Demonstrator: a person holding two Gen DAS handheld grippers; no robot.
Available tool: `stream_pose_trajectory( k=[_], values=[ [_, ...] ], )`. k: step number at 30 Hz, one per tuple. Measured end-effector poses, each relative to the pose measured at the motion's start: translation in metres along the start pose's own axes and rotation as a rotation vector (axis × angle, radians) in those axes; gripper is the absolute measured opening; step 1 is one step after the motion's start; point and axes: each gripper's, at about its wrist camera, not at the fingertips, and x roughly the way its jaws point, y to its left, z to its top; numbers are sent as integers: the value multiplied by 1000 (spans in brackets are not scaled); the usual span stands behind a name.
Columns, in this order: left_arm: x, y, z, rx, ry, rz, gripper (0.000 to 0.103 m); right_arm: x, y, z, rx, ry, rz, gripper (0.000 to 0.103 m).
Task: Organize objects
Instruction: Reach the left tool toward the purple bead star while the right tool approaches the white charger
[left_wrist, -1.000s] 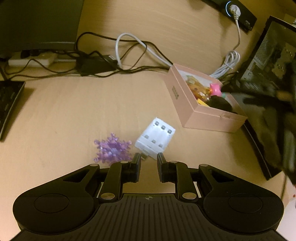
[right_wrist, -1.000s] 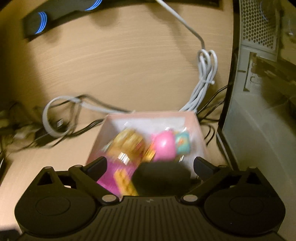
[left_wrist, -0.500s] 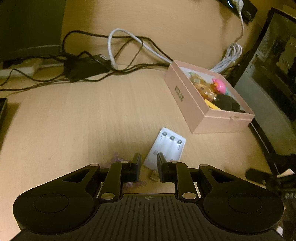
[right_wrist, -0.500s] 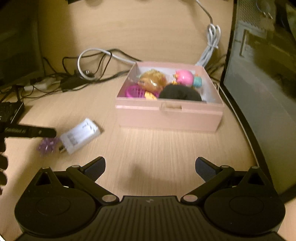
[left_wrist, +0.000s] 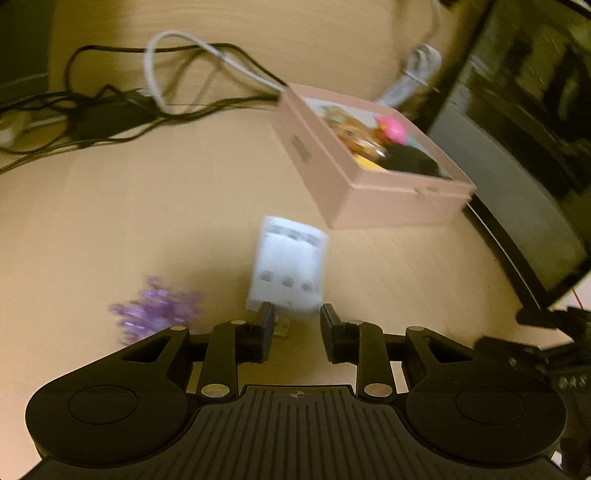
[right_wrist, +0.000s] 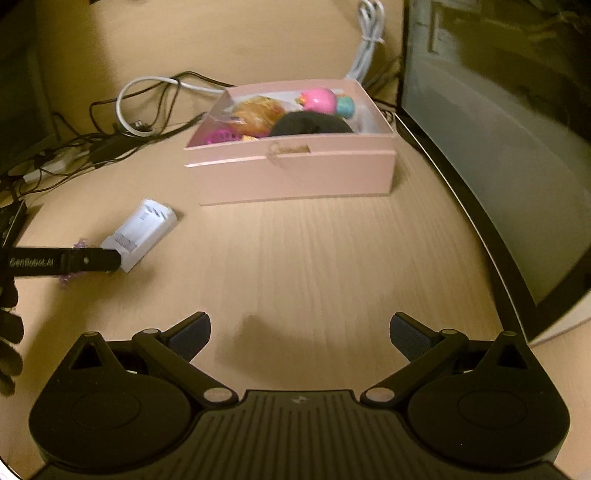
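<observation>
On the wooden desk (right_wrist: 332, 258), right at the near end of the white battery charger (left_wrist: 290, 267), the left gripper (left_wrist: 297, 326) sits with its jaws partly open, a gap a bit narrower than the charger, and nothing between them. The left finger's tip looks like it's at or just touching the charger's near edge, but the blur makes it hard to say if there's real contact. The right gripper (right_wrist: 300, 332) is spread wide open over bare desk, holding nothing and well apart from everything. The charger lies flat, a white rectangular block with what look like three slots; from the right wrist view (right_wrist: 142, 230) it's angled with its far end pointing toward the pink box (right_wrist: 295, 177). Just left of it is a purple sparkly snowflake thing (left_wrist: 157, 310), half hidden behind the left gripper's finger in the right wrist view. The pink box is open and stands beyond the charger, close but not touching, with a pink ball toy (right_wrist: 318, 99), a gold-brown toy (right_wrist: 258, 114) and a black round thing (right_wrist: 310, 123) piled inside; can't really tell what the black one is. Cables (left_wrist: 110, 118) tangle along the back of the desk, and a dark PC case (right_wrist: 498, 147) runs along the right side. The left wrist shot is pretty smeared overall.
</observation>
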Motion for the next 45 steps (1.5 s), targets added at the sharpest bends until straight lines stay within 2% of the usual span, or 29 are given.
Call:
stream_pose_trajectory(
  k=[3, 8, 17, 22, 28, 35, 42, 45],
  values=[
    [4, -16, -8, 40, 23, -12, 30, 4, -7, -5, 24, 26, 1, 103],
    [6, -41, -19, 145, 19, 2, 30, 10, -21, -15, 76, 67, 14, 103],
    [10, -64, -26, 152, 33, -47, 30, 6, -20, -24, 40, 33, 5, 103],
    [4, -63, -30, 116, 35, -39, 30, 7, -9, -33, -43, 11, -38, 103],
    [-16, -53, -35, 75, 2, -23, 30, 8, -7, -32, -23, 11, -55, 103],
    [-45, -21, -37, -11, -67, 51, 30, 14, -4, -21, -40, 38, -28, 103],
    [-76, 24, -49, -123, -132, 207, 29, 11, 0, -12, -9, 32, 20, 103],
    [-85, 40, -56, -155, -125, 244, 29, 10, 6, -11, -18, 16, 28, 103]
  ],
)
